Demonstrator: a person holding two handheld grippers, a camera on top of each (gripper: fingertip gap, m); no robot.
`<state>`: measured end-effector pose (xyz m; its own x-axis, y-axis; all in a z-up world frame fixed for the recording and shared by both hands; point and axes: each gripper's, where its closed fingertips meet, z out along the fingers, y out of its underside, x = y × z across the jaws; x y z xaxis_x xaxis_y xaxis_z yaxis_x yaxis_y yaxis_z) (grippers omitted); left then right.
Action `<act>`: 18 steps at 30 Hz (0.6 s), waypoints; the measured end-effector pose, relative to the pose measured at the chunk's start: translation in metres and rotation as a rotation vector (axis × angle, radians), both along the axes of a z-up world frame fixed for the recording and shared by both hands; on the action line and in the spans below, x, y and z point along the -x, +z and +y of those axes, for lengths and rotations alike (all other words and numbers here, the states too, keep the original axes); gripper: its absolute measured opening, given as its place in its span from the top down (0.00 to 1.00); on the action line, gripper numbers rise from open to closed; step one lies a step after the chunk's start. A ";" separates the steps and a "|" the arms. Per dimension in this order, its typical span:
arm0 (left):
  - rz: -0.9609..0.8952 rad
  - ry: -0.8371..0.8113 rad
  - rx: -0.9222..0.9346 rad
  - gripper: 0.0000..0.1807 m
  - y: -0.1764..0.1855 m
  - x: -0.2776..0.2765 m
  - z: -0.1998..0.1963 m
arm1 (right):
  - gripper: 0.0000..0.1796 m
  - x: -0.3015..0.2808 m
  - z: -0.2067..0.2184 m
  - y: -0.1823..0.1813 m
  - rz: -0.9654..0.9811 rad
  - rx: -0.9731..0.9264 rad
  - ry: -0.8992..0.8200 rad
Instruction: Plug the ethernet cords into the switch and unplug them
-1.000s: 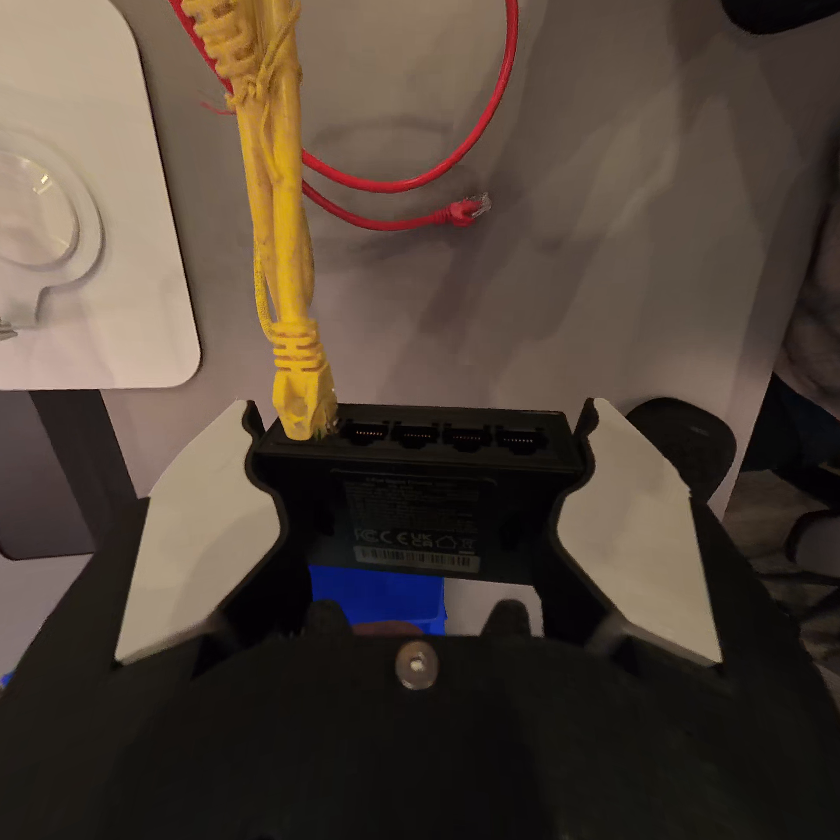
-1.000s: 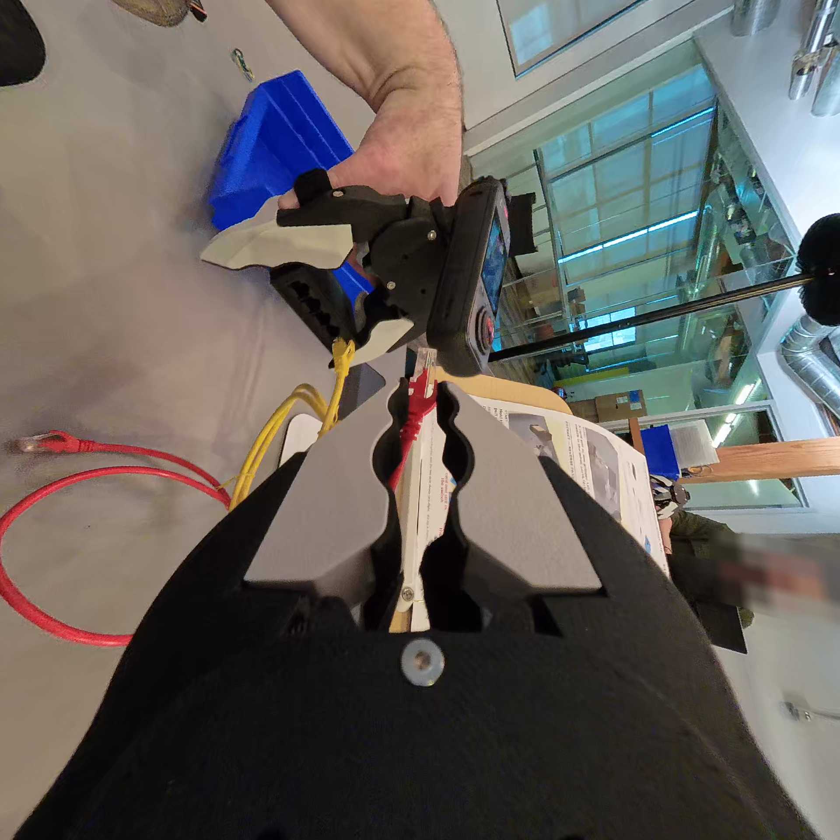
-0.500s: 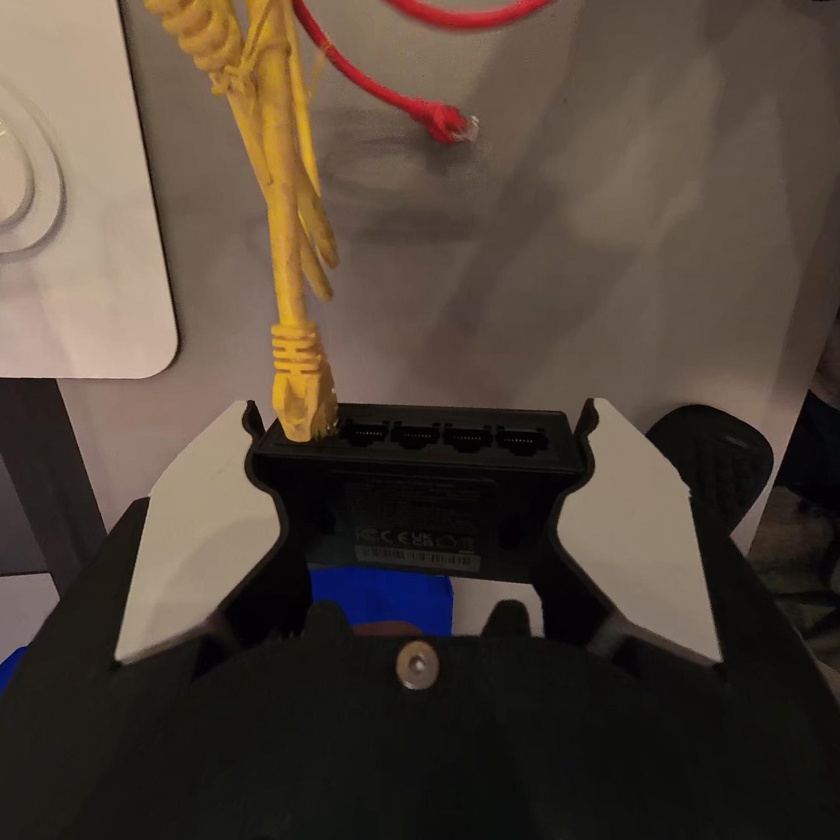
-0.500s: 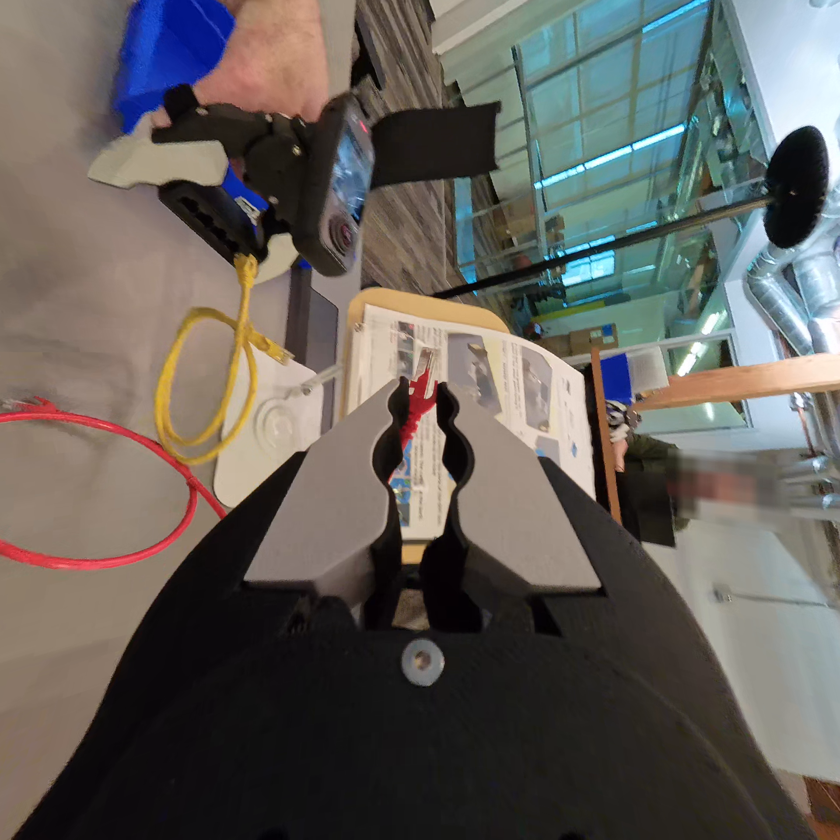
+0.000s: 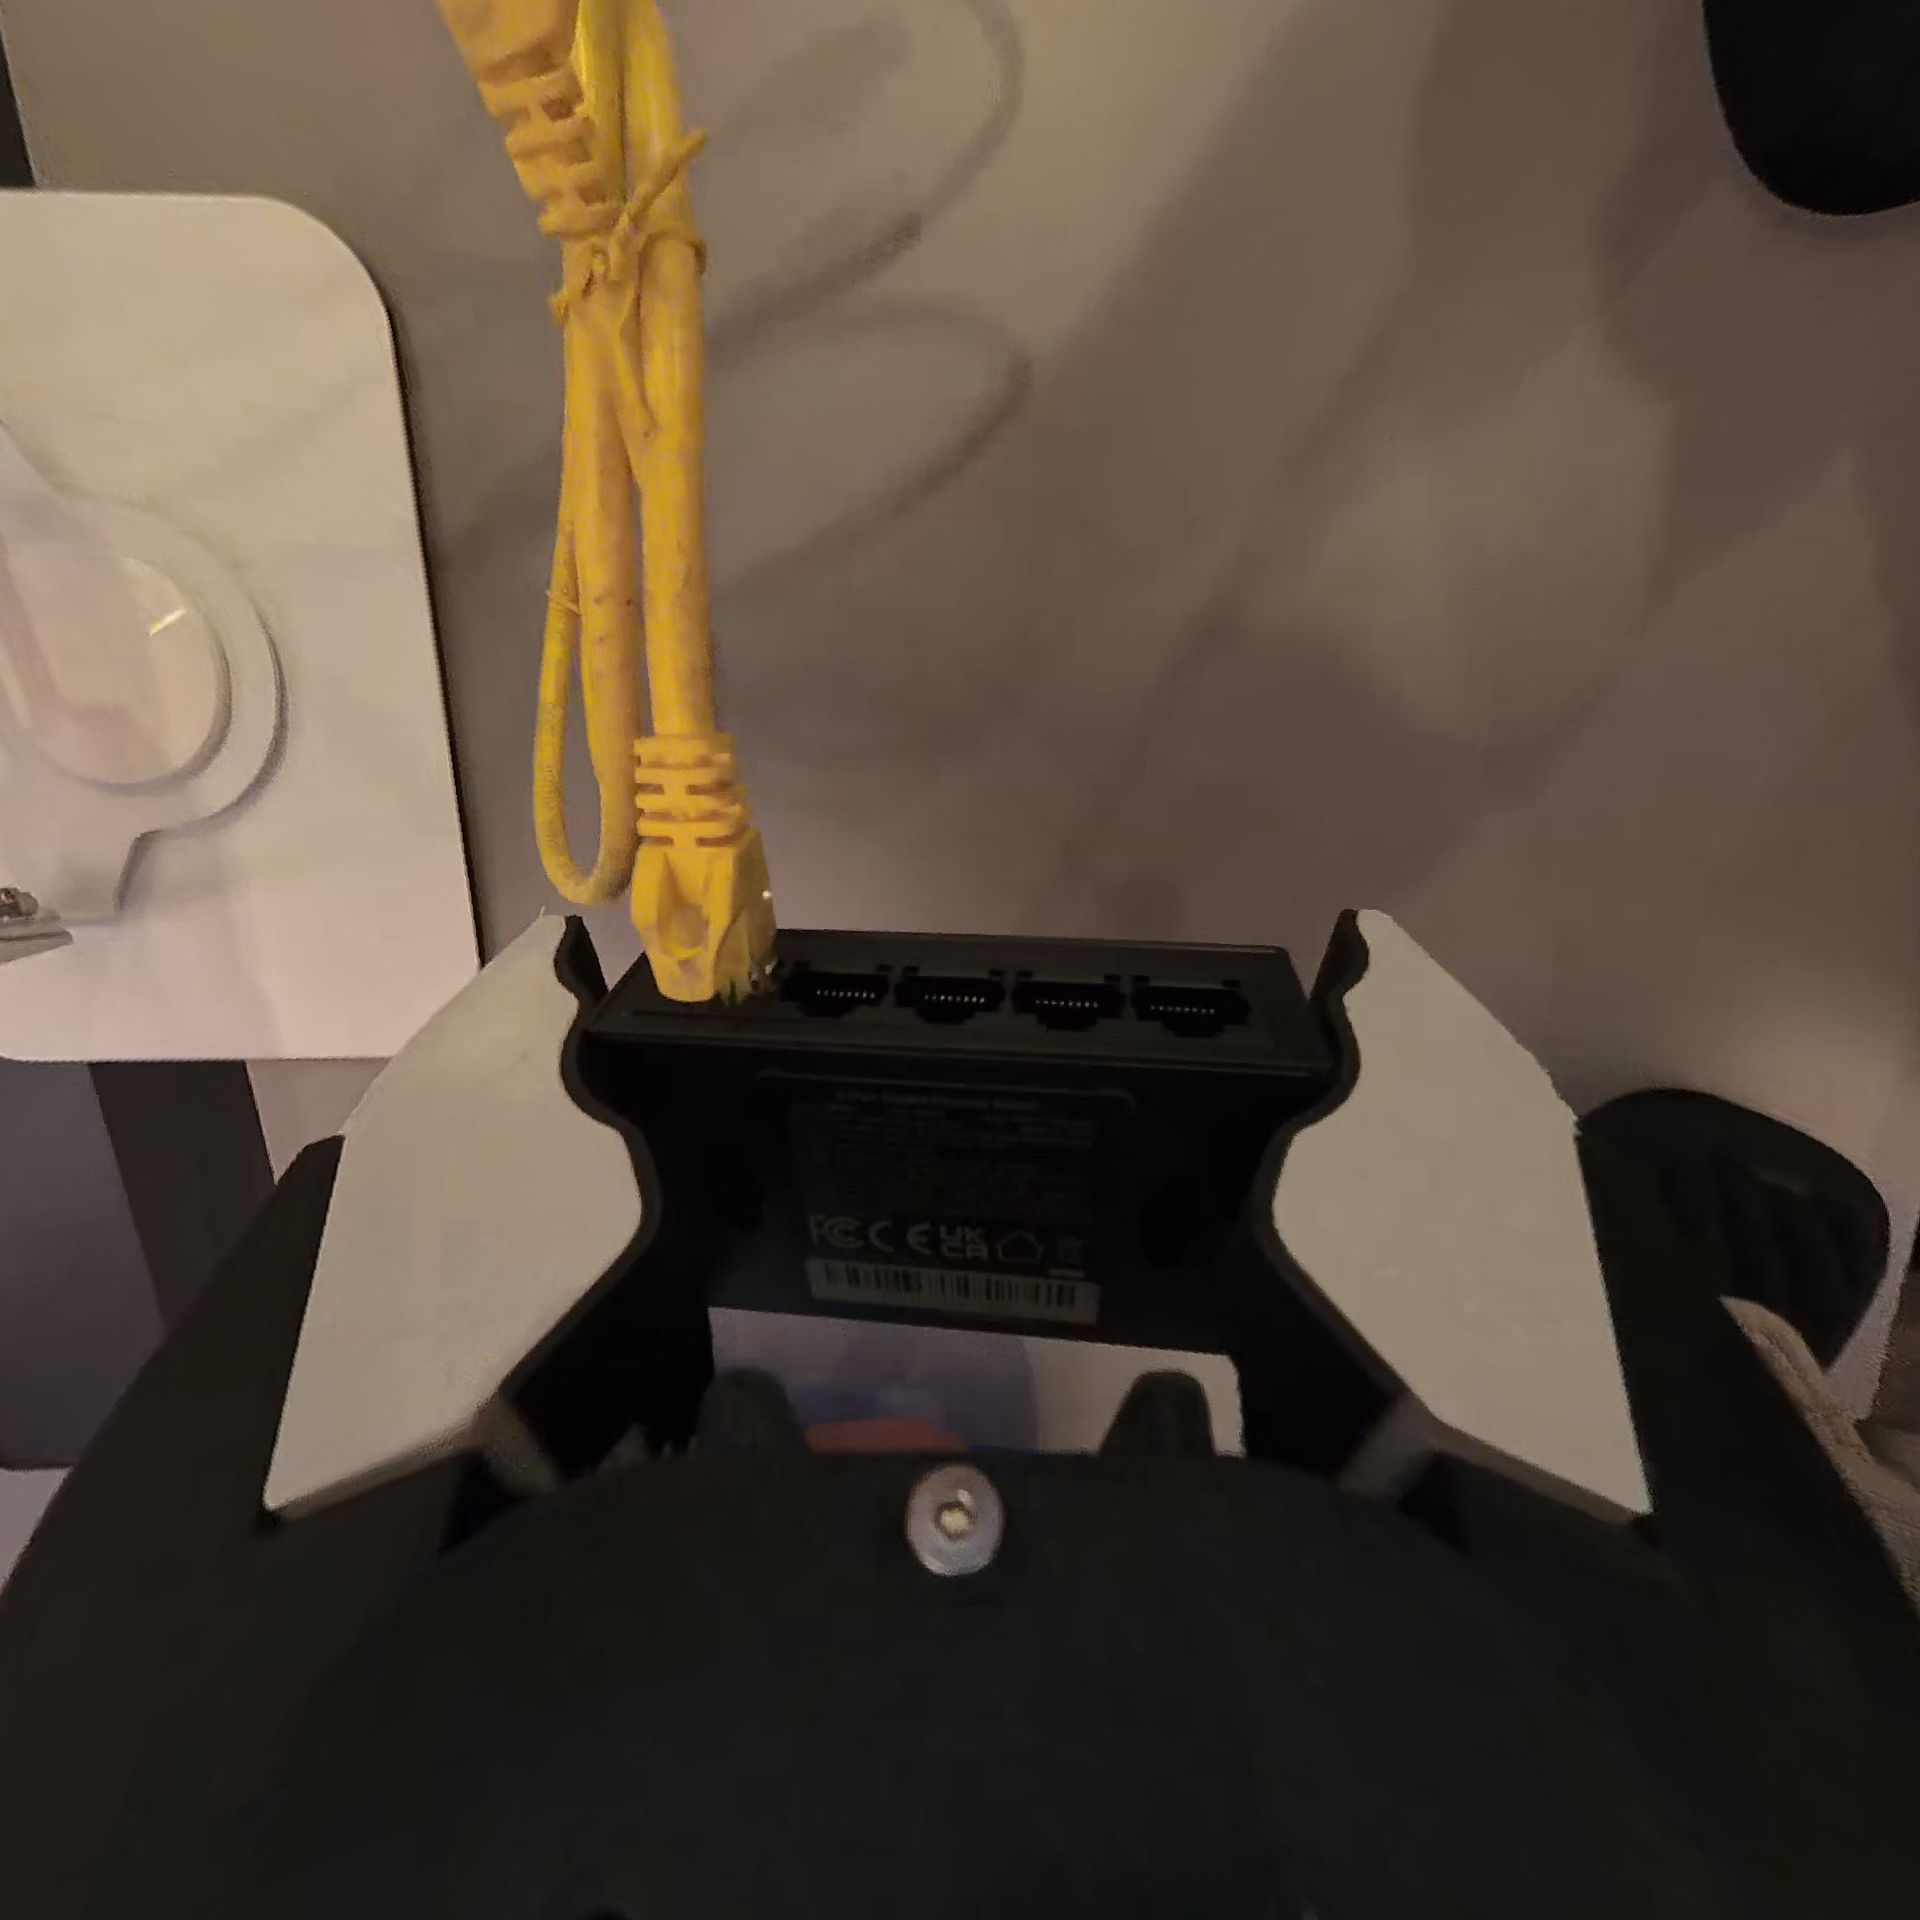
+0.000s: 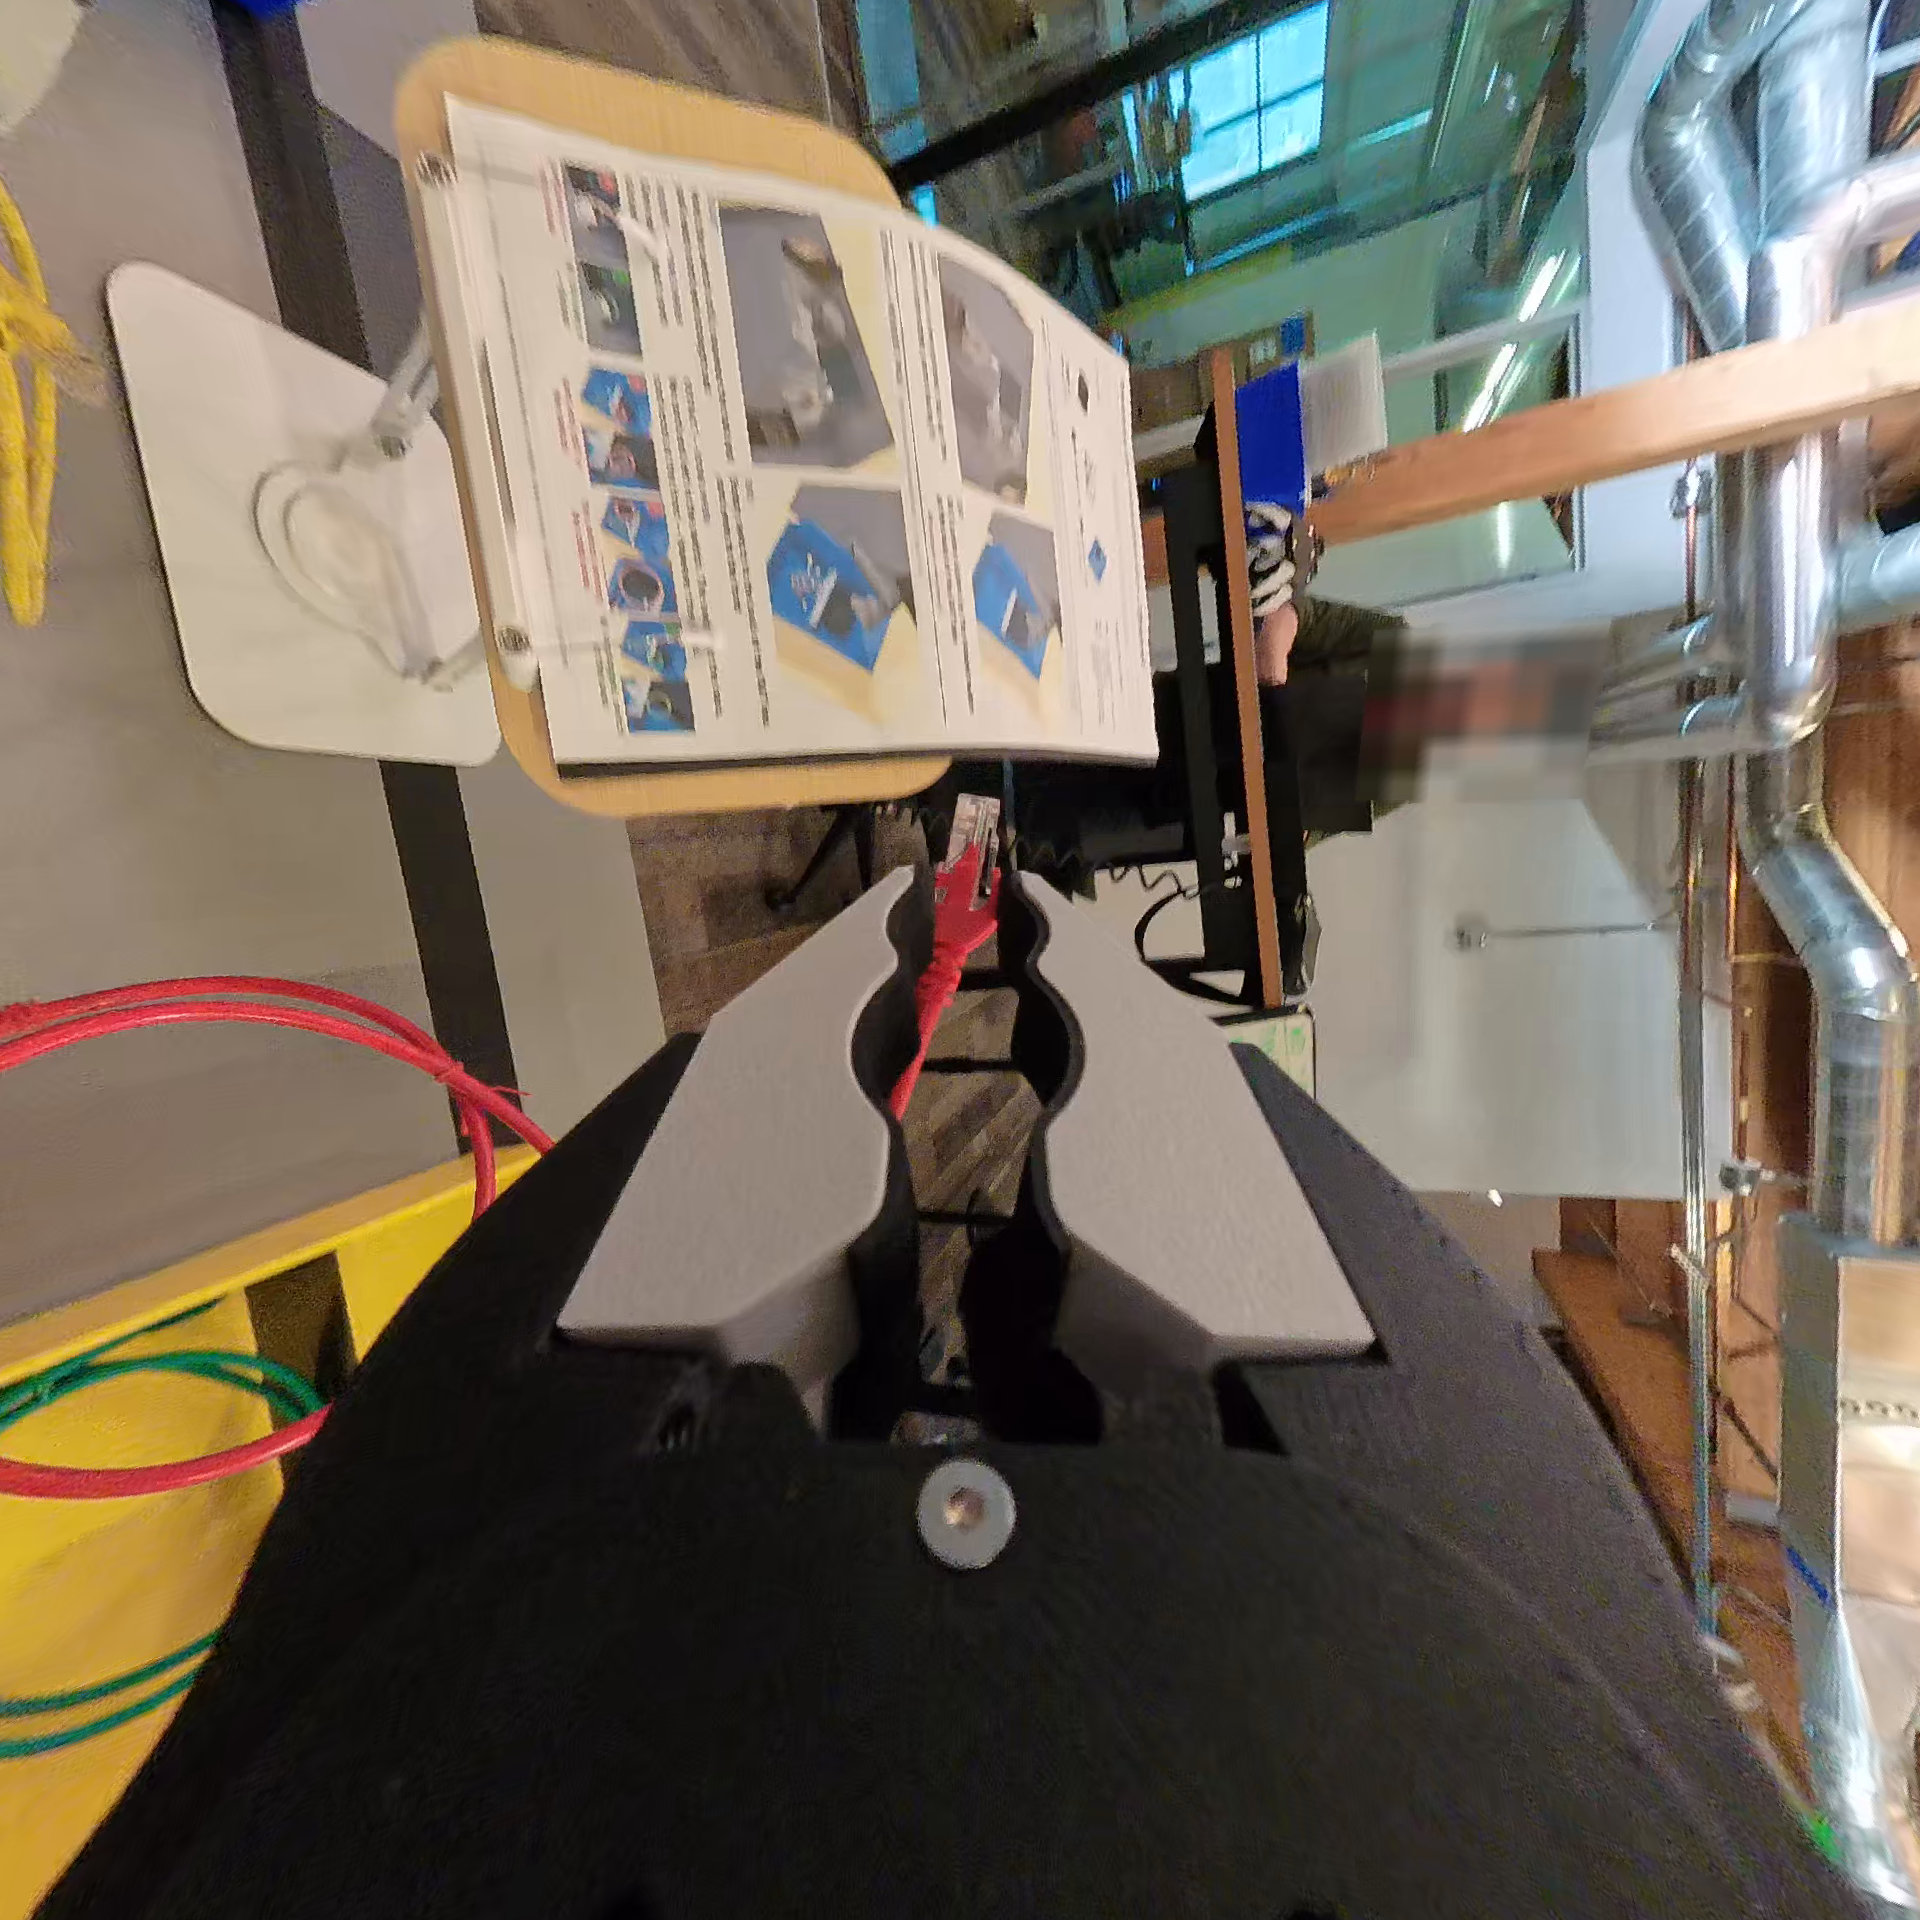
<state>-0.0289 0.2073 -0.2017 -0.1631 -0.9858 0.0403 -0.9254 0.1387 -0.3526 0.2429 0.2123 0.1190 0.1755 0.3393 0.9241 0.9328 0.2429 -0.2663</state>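
My left gripper (image 5: 956, 935) is shut on the black switch (image 5: 951, 1132) and holds it by its two ends, ports facing away from me. A yellow ethernet cord (image 5: 644, 499) is plugged by its yellow plug (image 5: 701, 894) into the leftmost port; the other ports (image 5: 1008, 1003) are empty. My right gripper (image 6: 961, 883) is shut on the red ethernet cord's plug (image 6: 961, 894), whose clear tip sticks out past the fingertips. The red cord (image 6: 239, 1013) loops away to the left over the grey table. The switch is out of the right wrist view.
A white stand base (image 5: 197, 623) lies on the grey table (image 5: 1351, 520) to the left of the switch. In the right wrist view a clipboard with printed pages (image 6: 790, 457) stands on that base (image 6: 301, 520). A yellow bin (image 6: 135, 1403) with green cord (image 6: 156, 1382) is lower left.
My right gripper has swung away from the left gripper and the switch, which have left its view; it now faces the clipboard. In the left wrist view the loose red plug has gone out of sight.
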 end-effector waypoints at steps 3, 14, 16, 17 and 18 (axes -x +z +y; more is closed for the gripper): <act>-0.017 0.007 -0.010 0.30 -0.010 -0.009 0.002 | 0.94 -0.033 0.001 -0.006 0.003 0.020 -0.058; -0.064 0.011 0.025 0.30 -0.039 -0.015 0.007 | 0.95 -0.125 -0.001 -0.031 0.049 0.033 -0.232; -0.067 0.006 0.029 0.30 -0.040 -0.015 0.006 | 0.95 -0.134 -0.004 -0.023 0.091 0.016 -0.232; -0.068 0.005 0.030 0.30 -0.040 -0.015 0.006 | 0.95 -0.139 -0.006 -0.017 0.109 0.000 -0.237; -0.069 0.005 0.030 0.30 -0.040 -0.016 0.006 | 0.94 -0.142 -0.008 -0.009 0.138 -0.014 -0.235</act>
<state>-0.0133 0.2135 -0.2419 -0.1612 -0.9852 0.0583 -0.8994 0.1223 -0.4197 0.3849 0.2045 0.1095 0.3722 0.2615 0.8906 0.9193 0.0287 -0.3926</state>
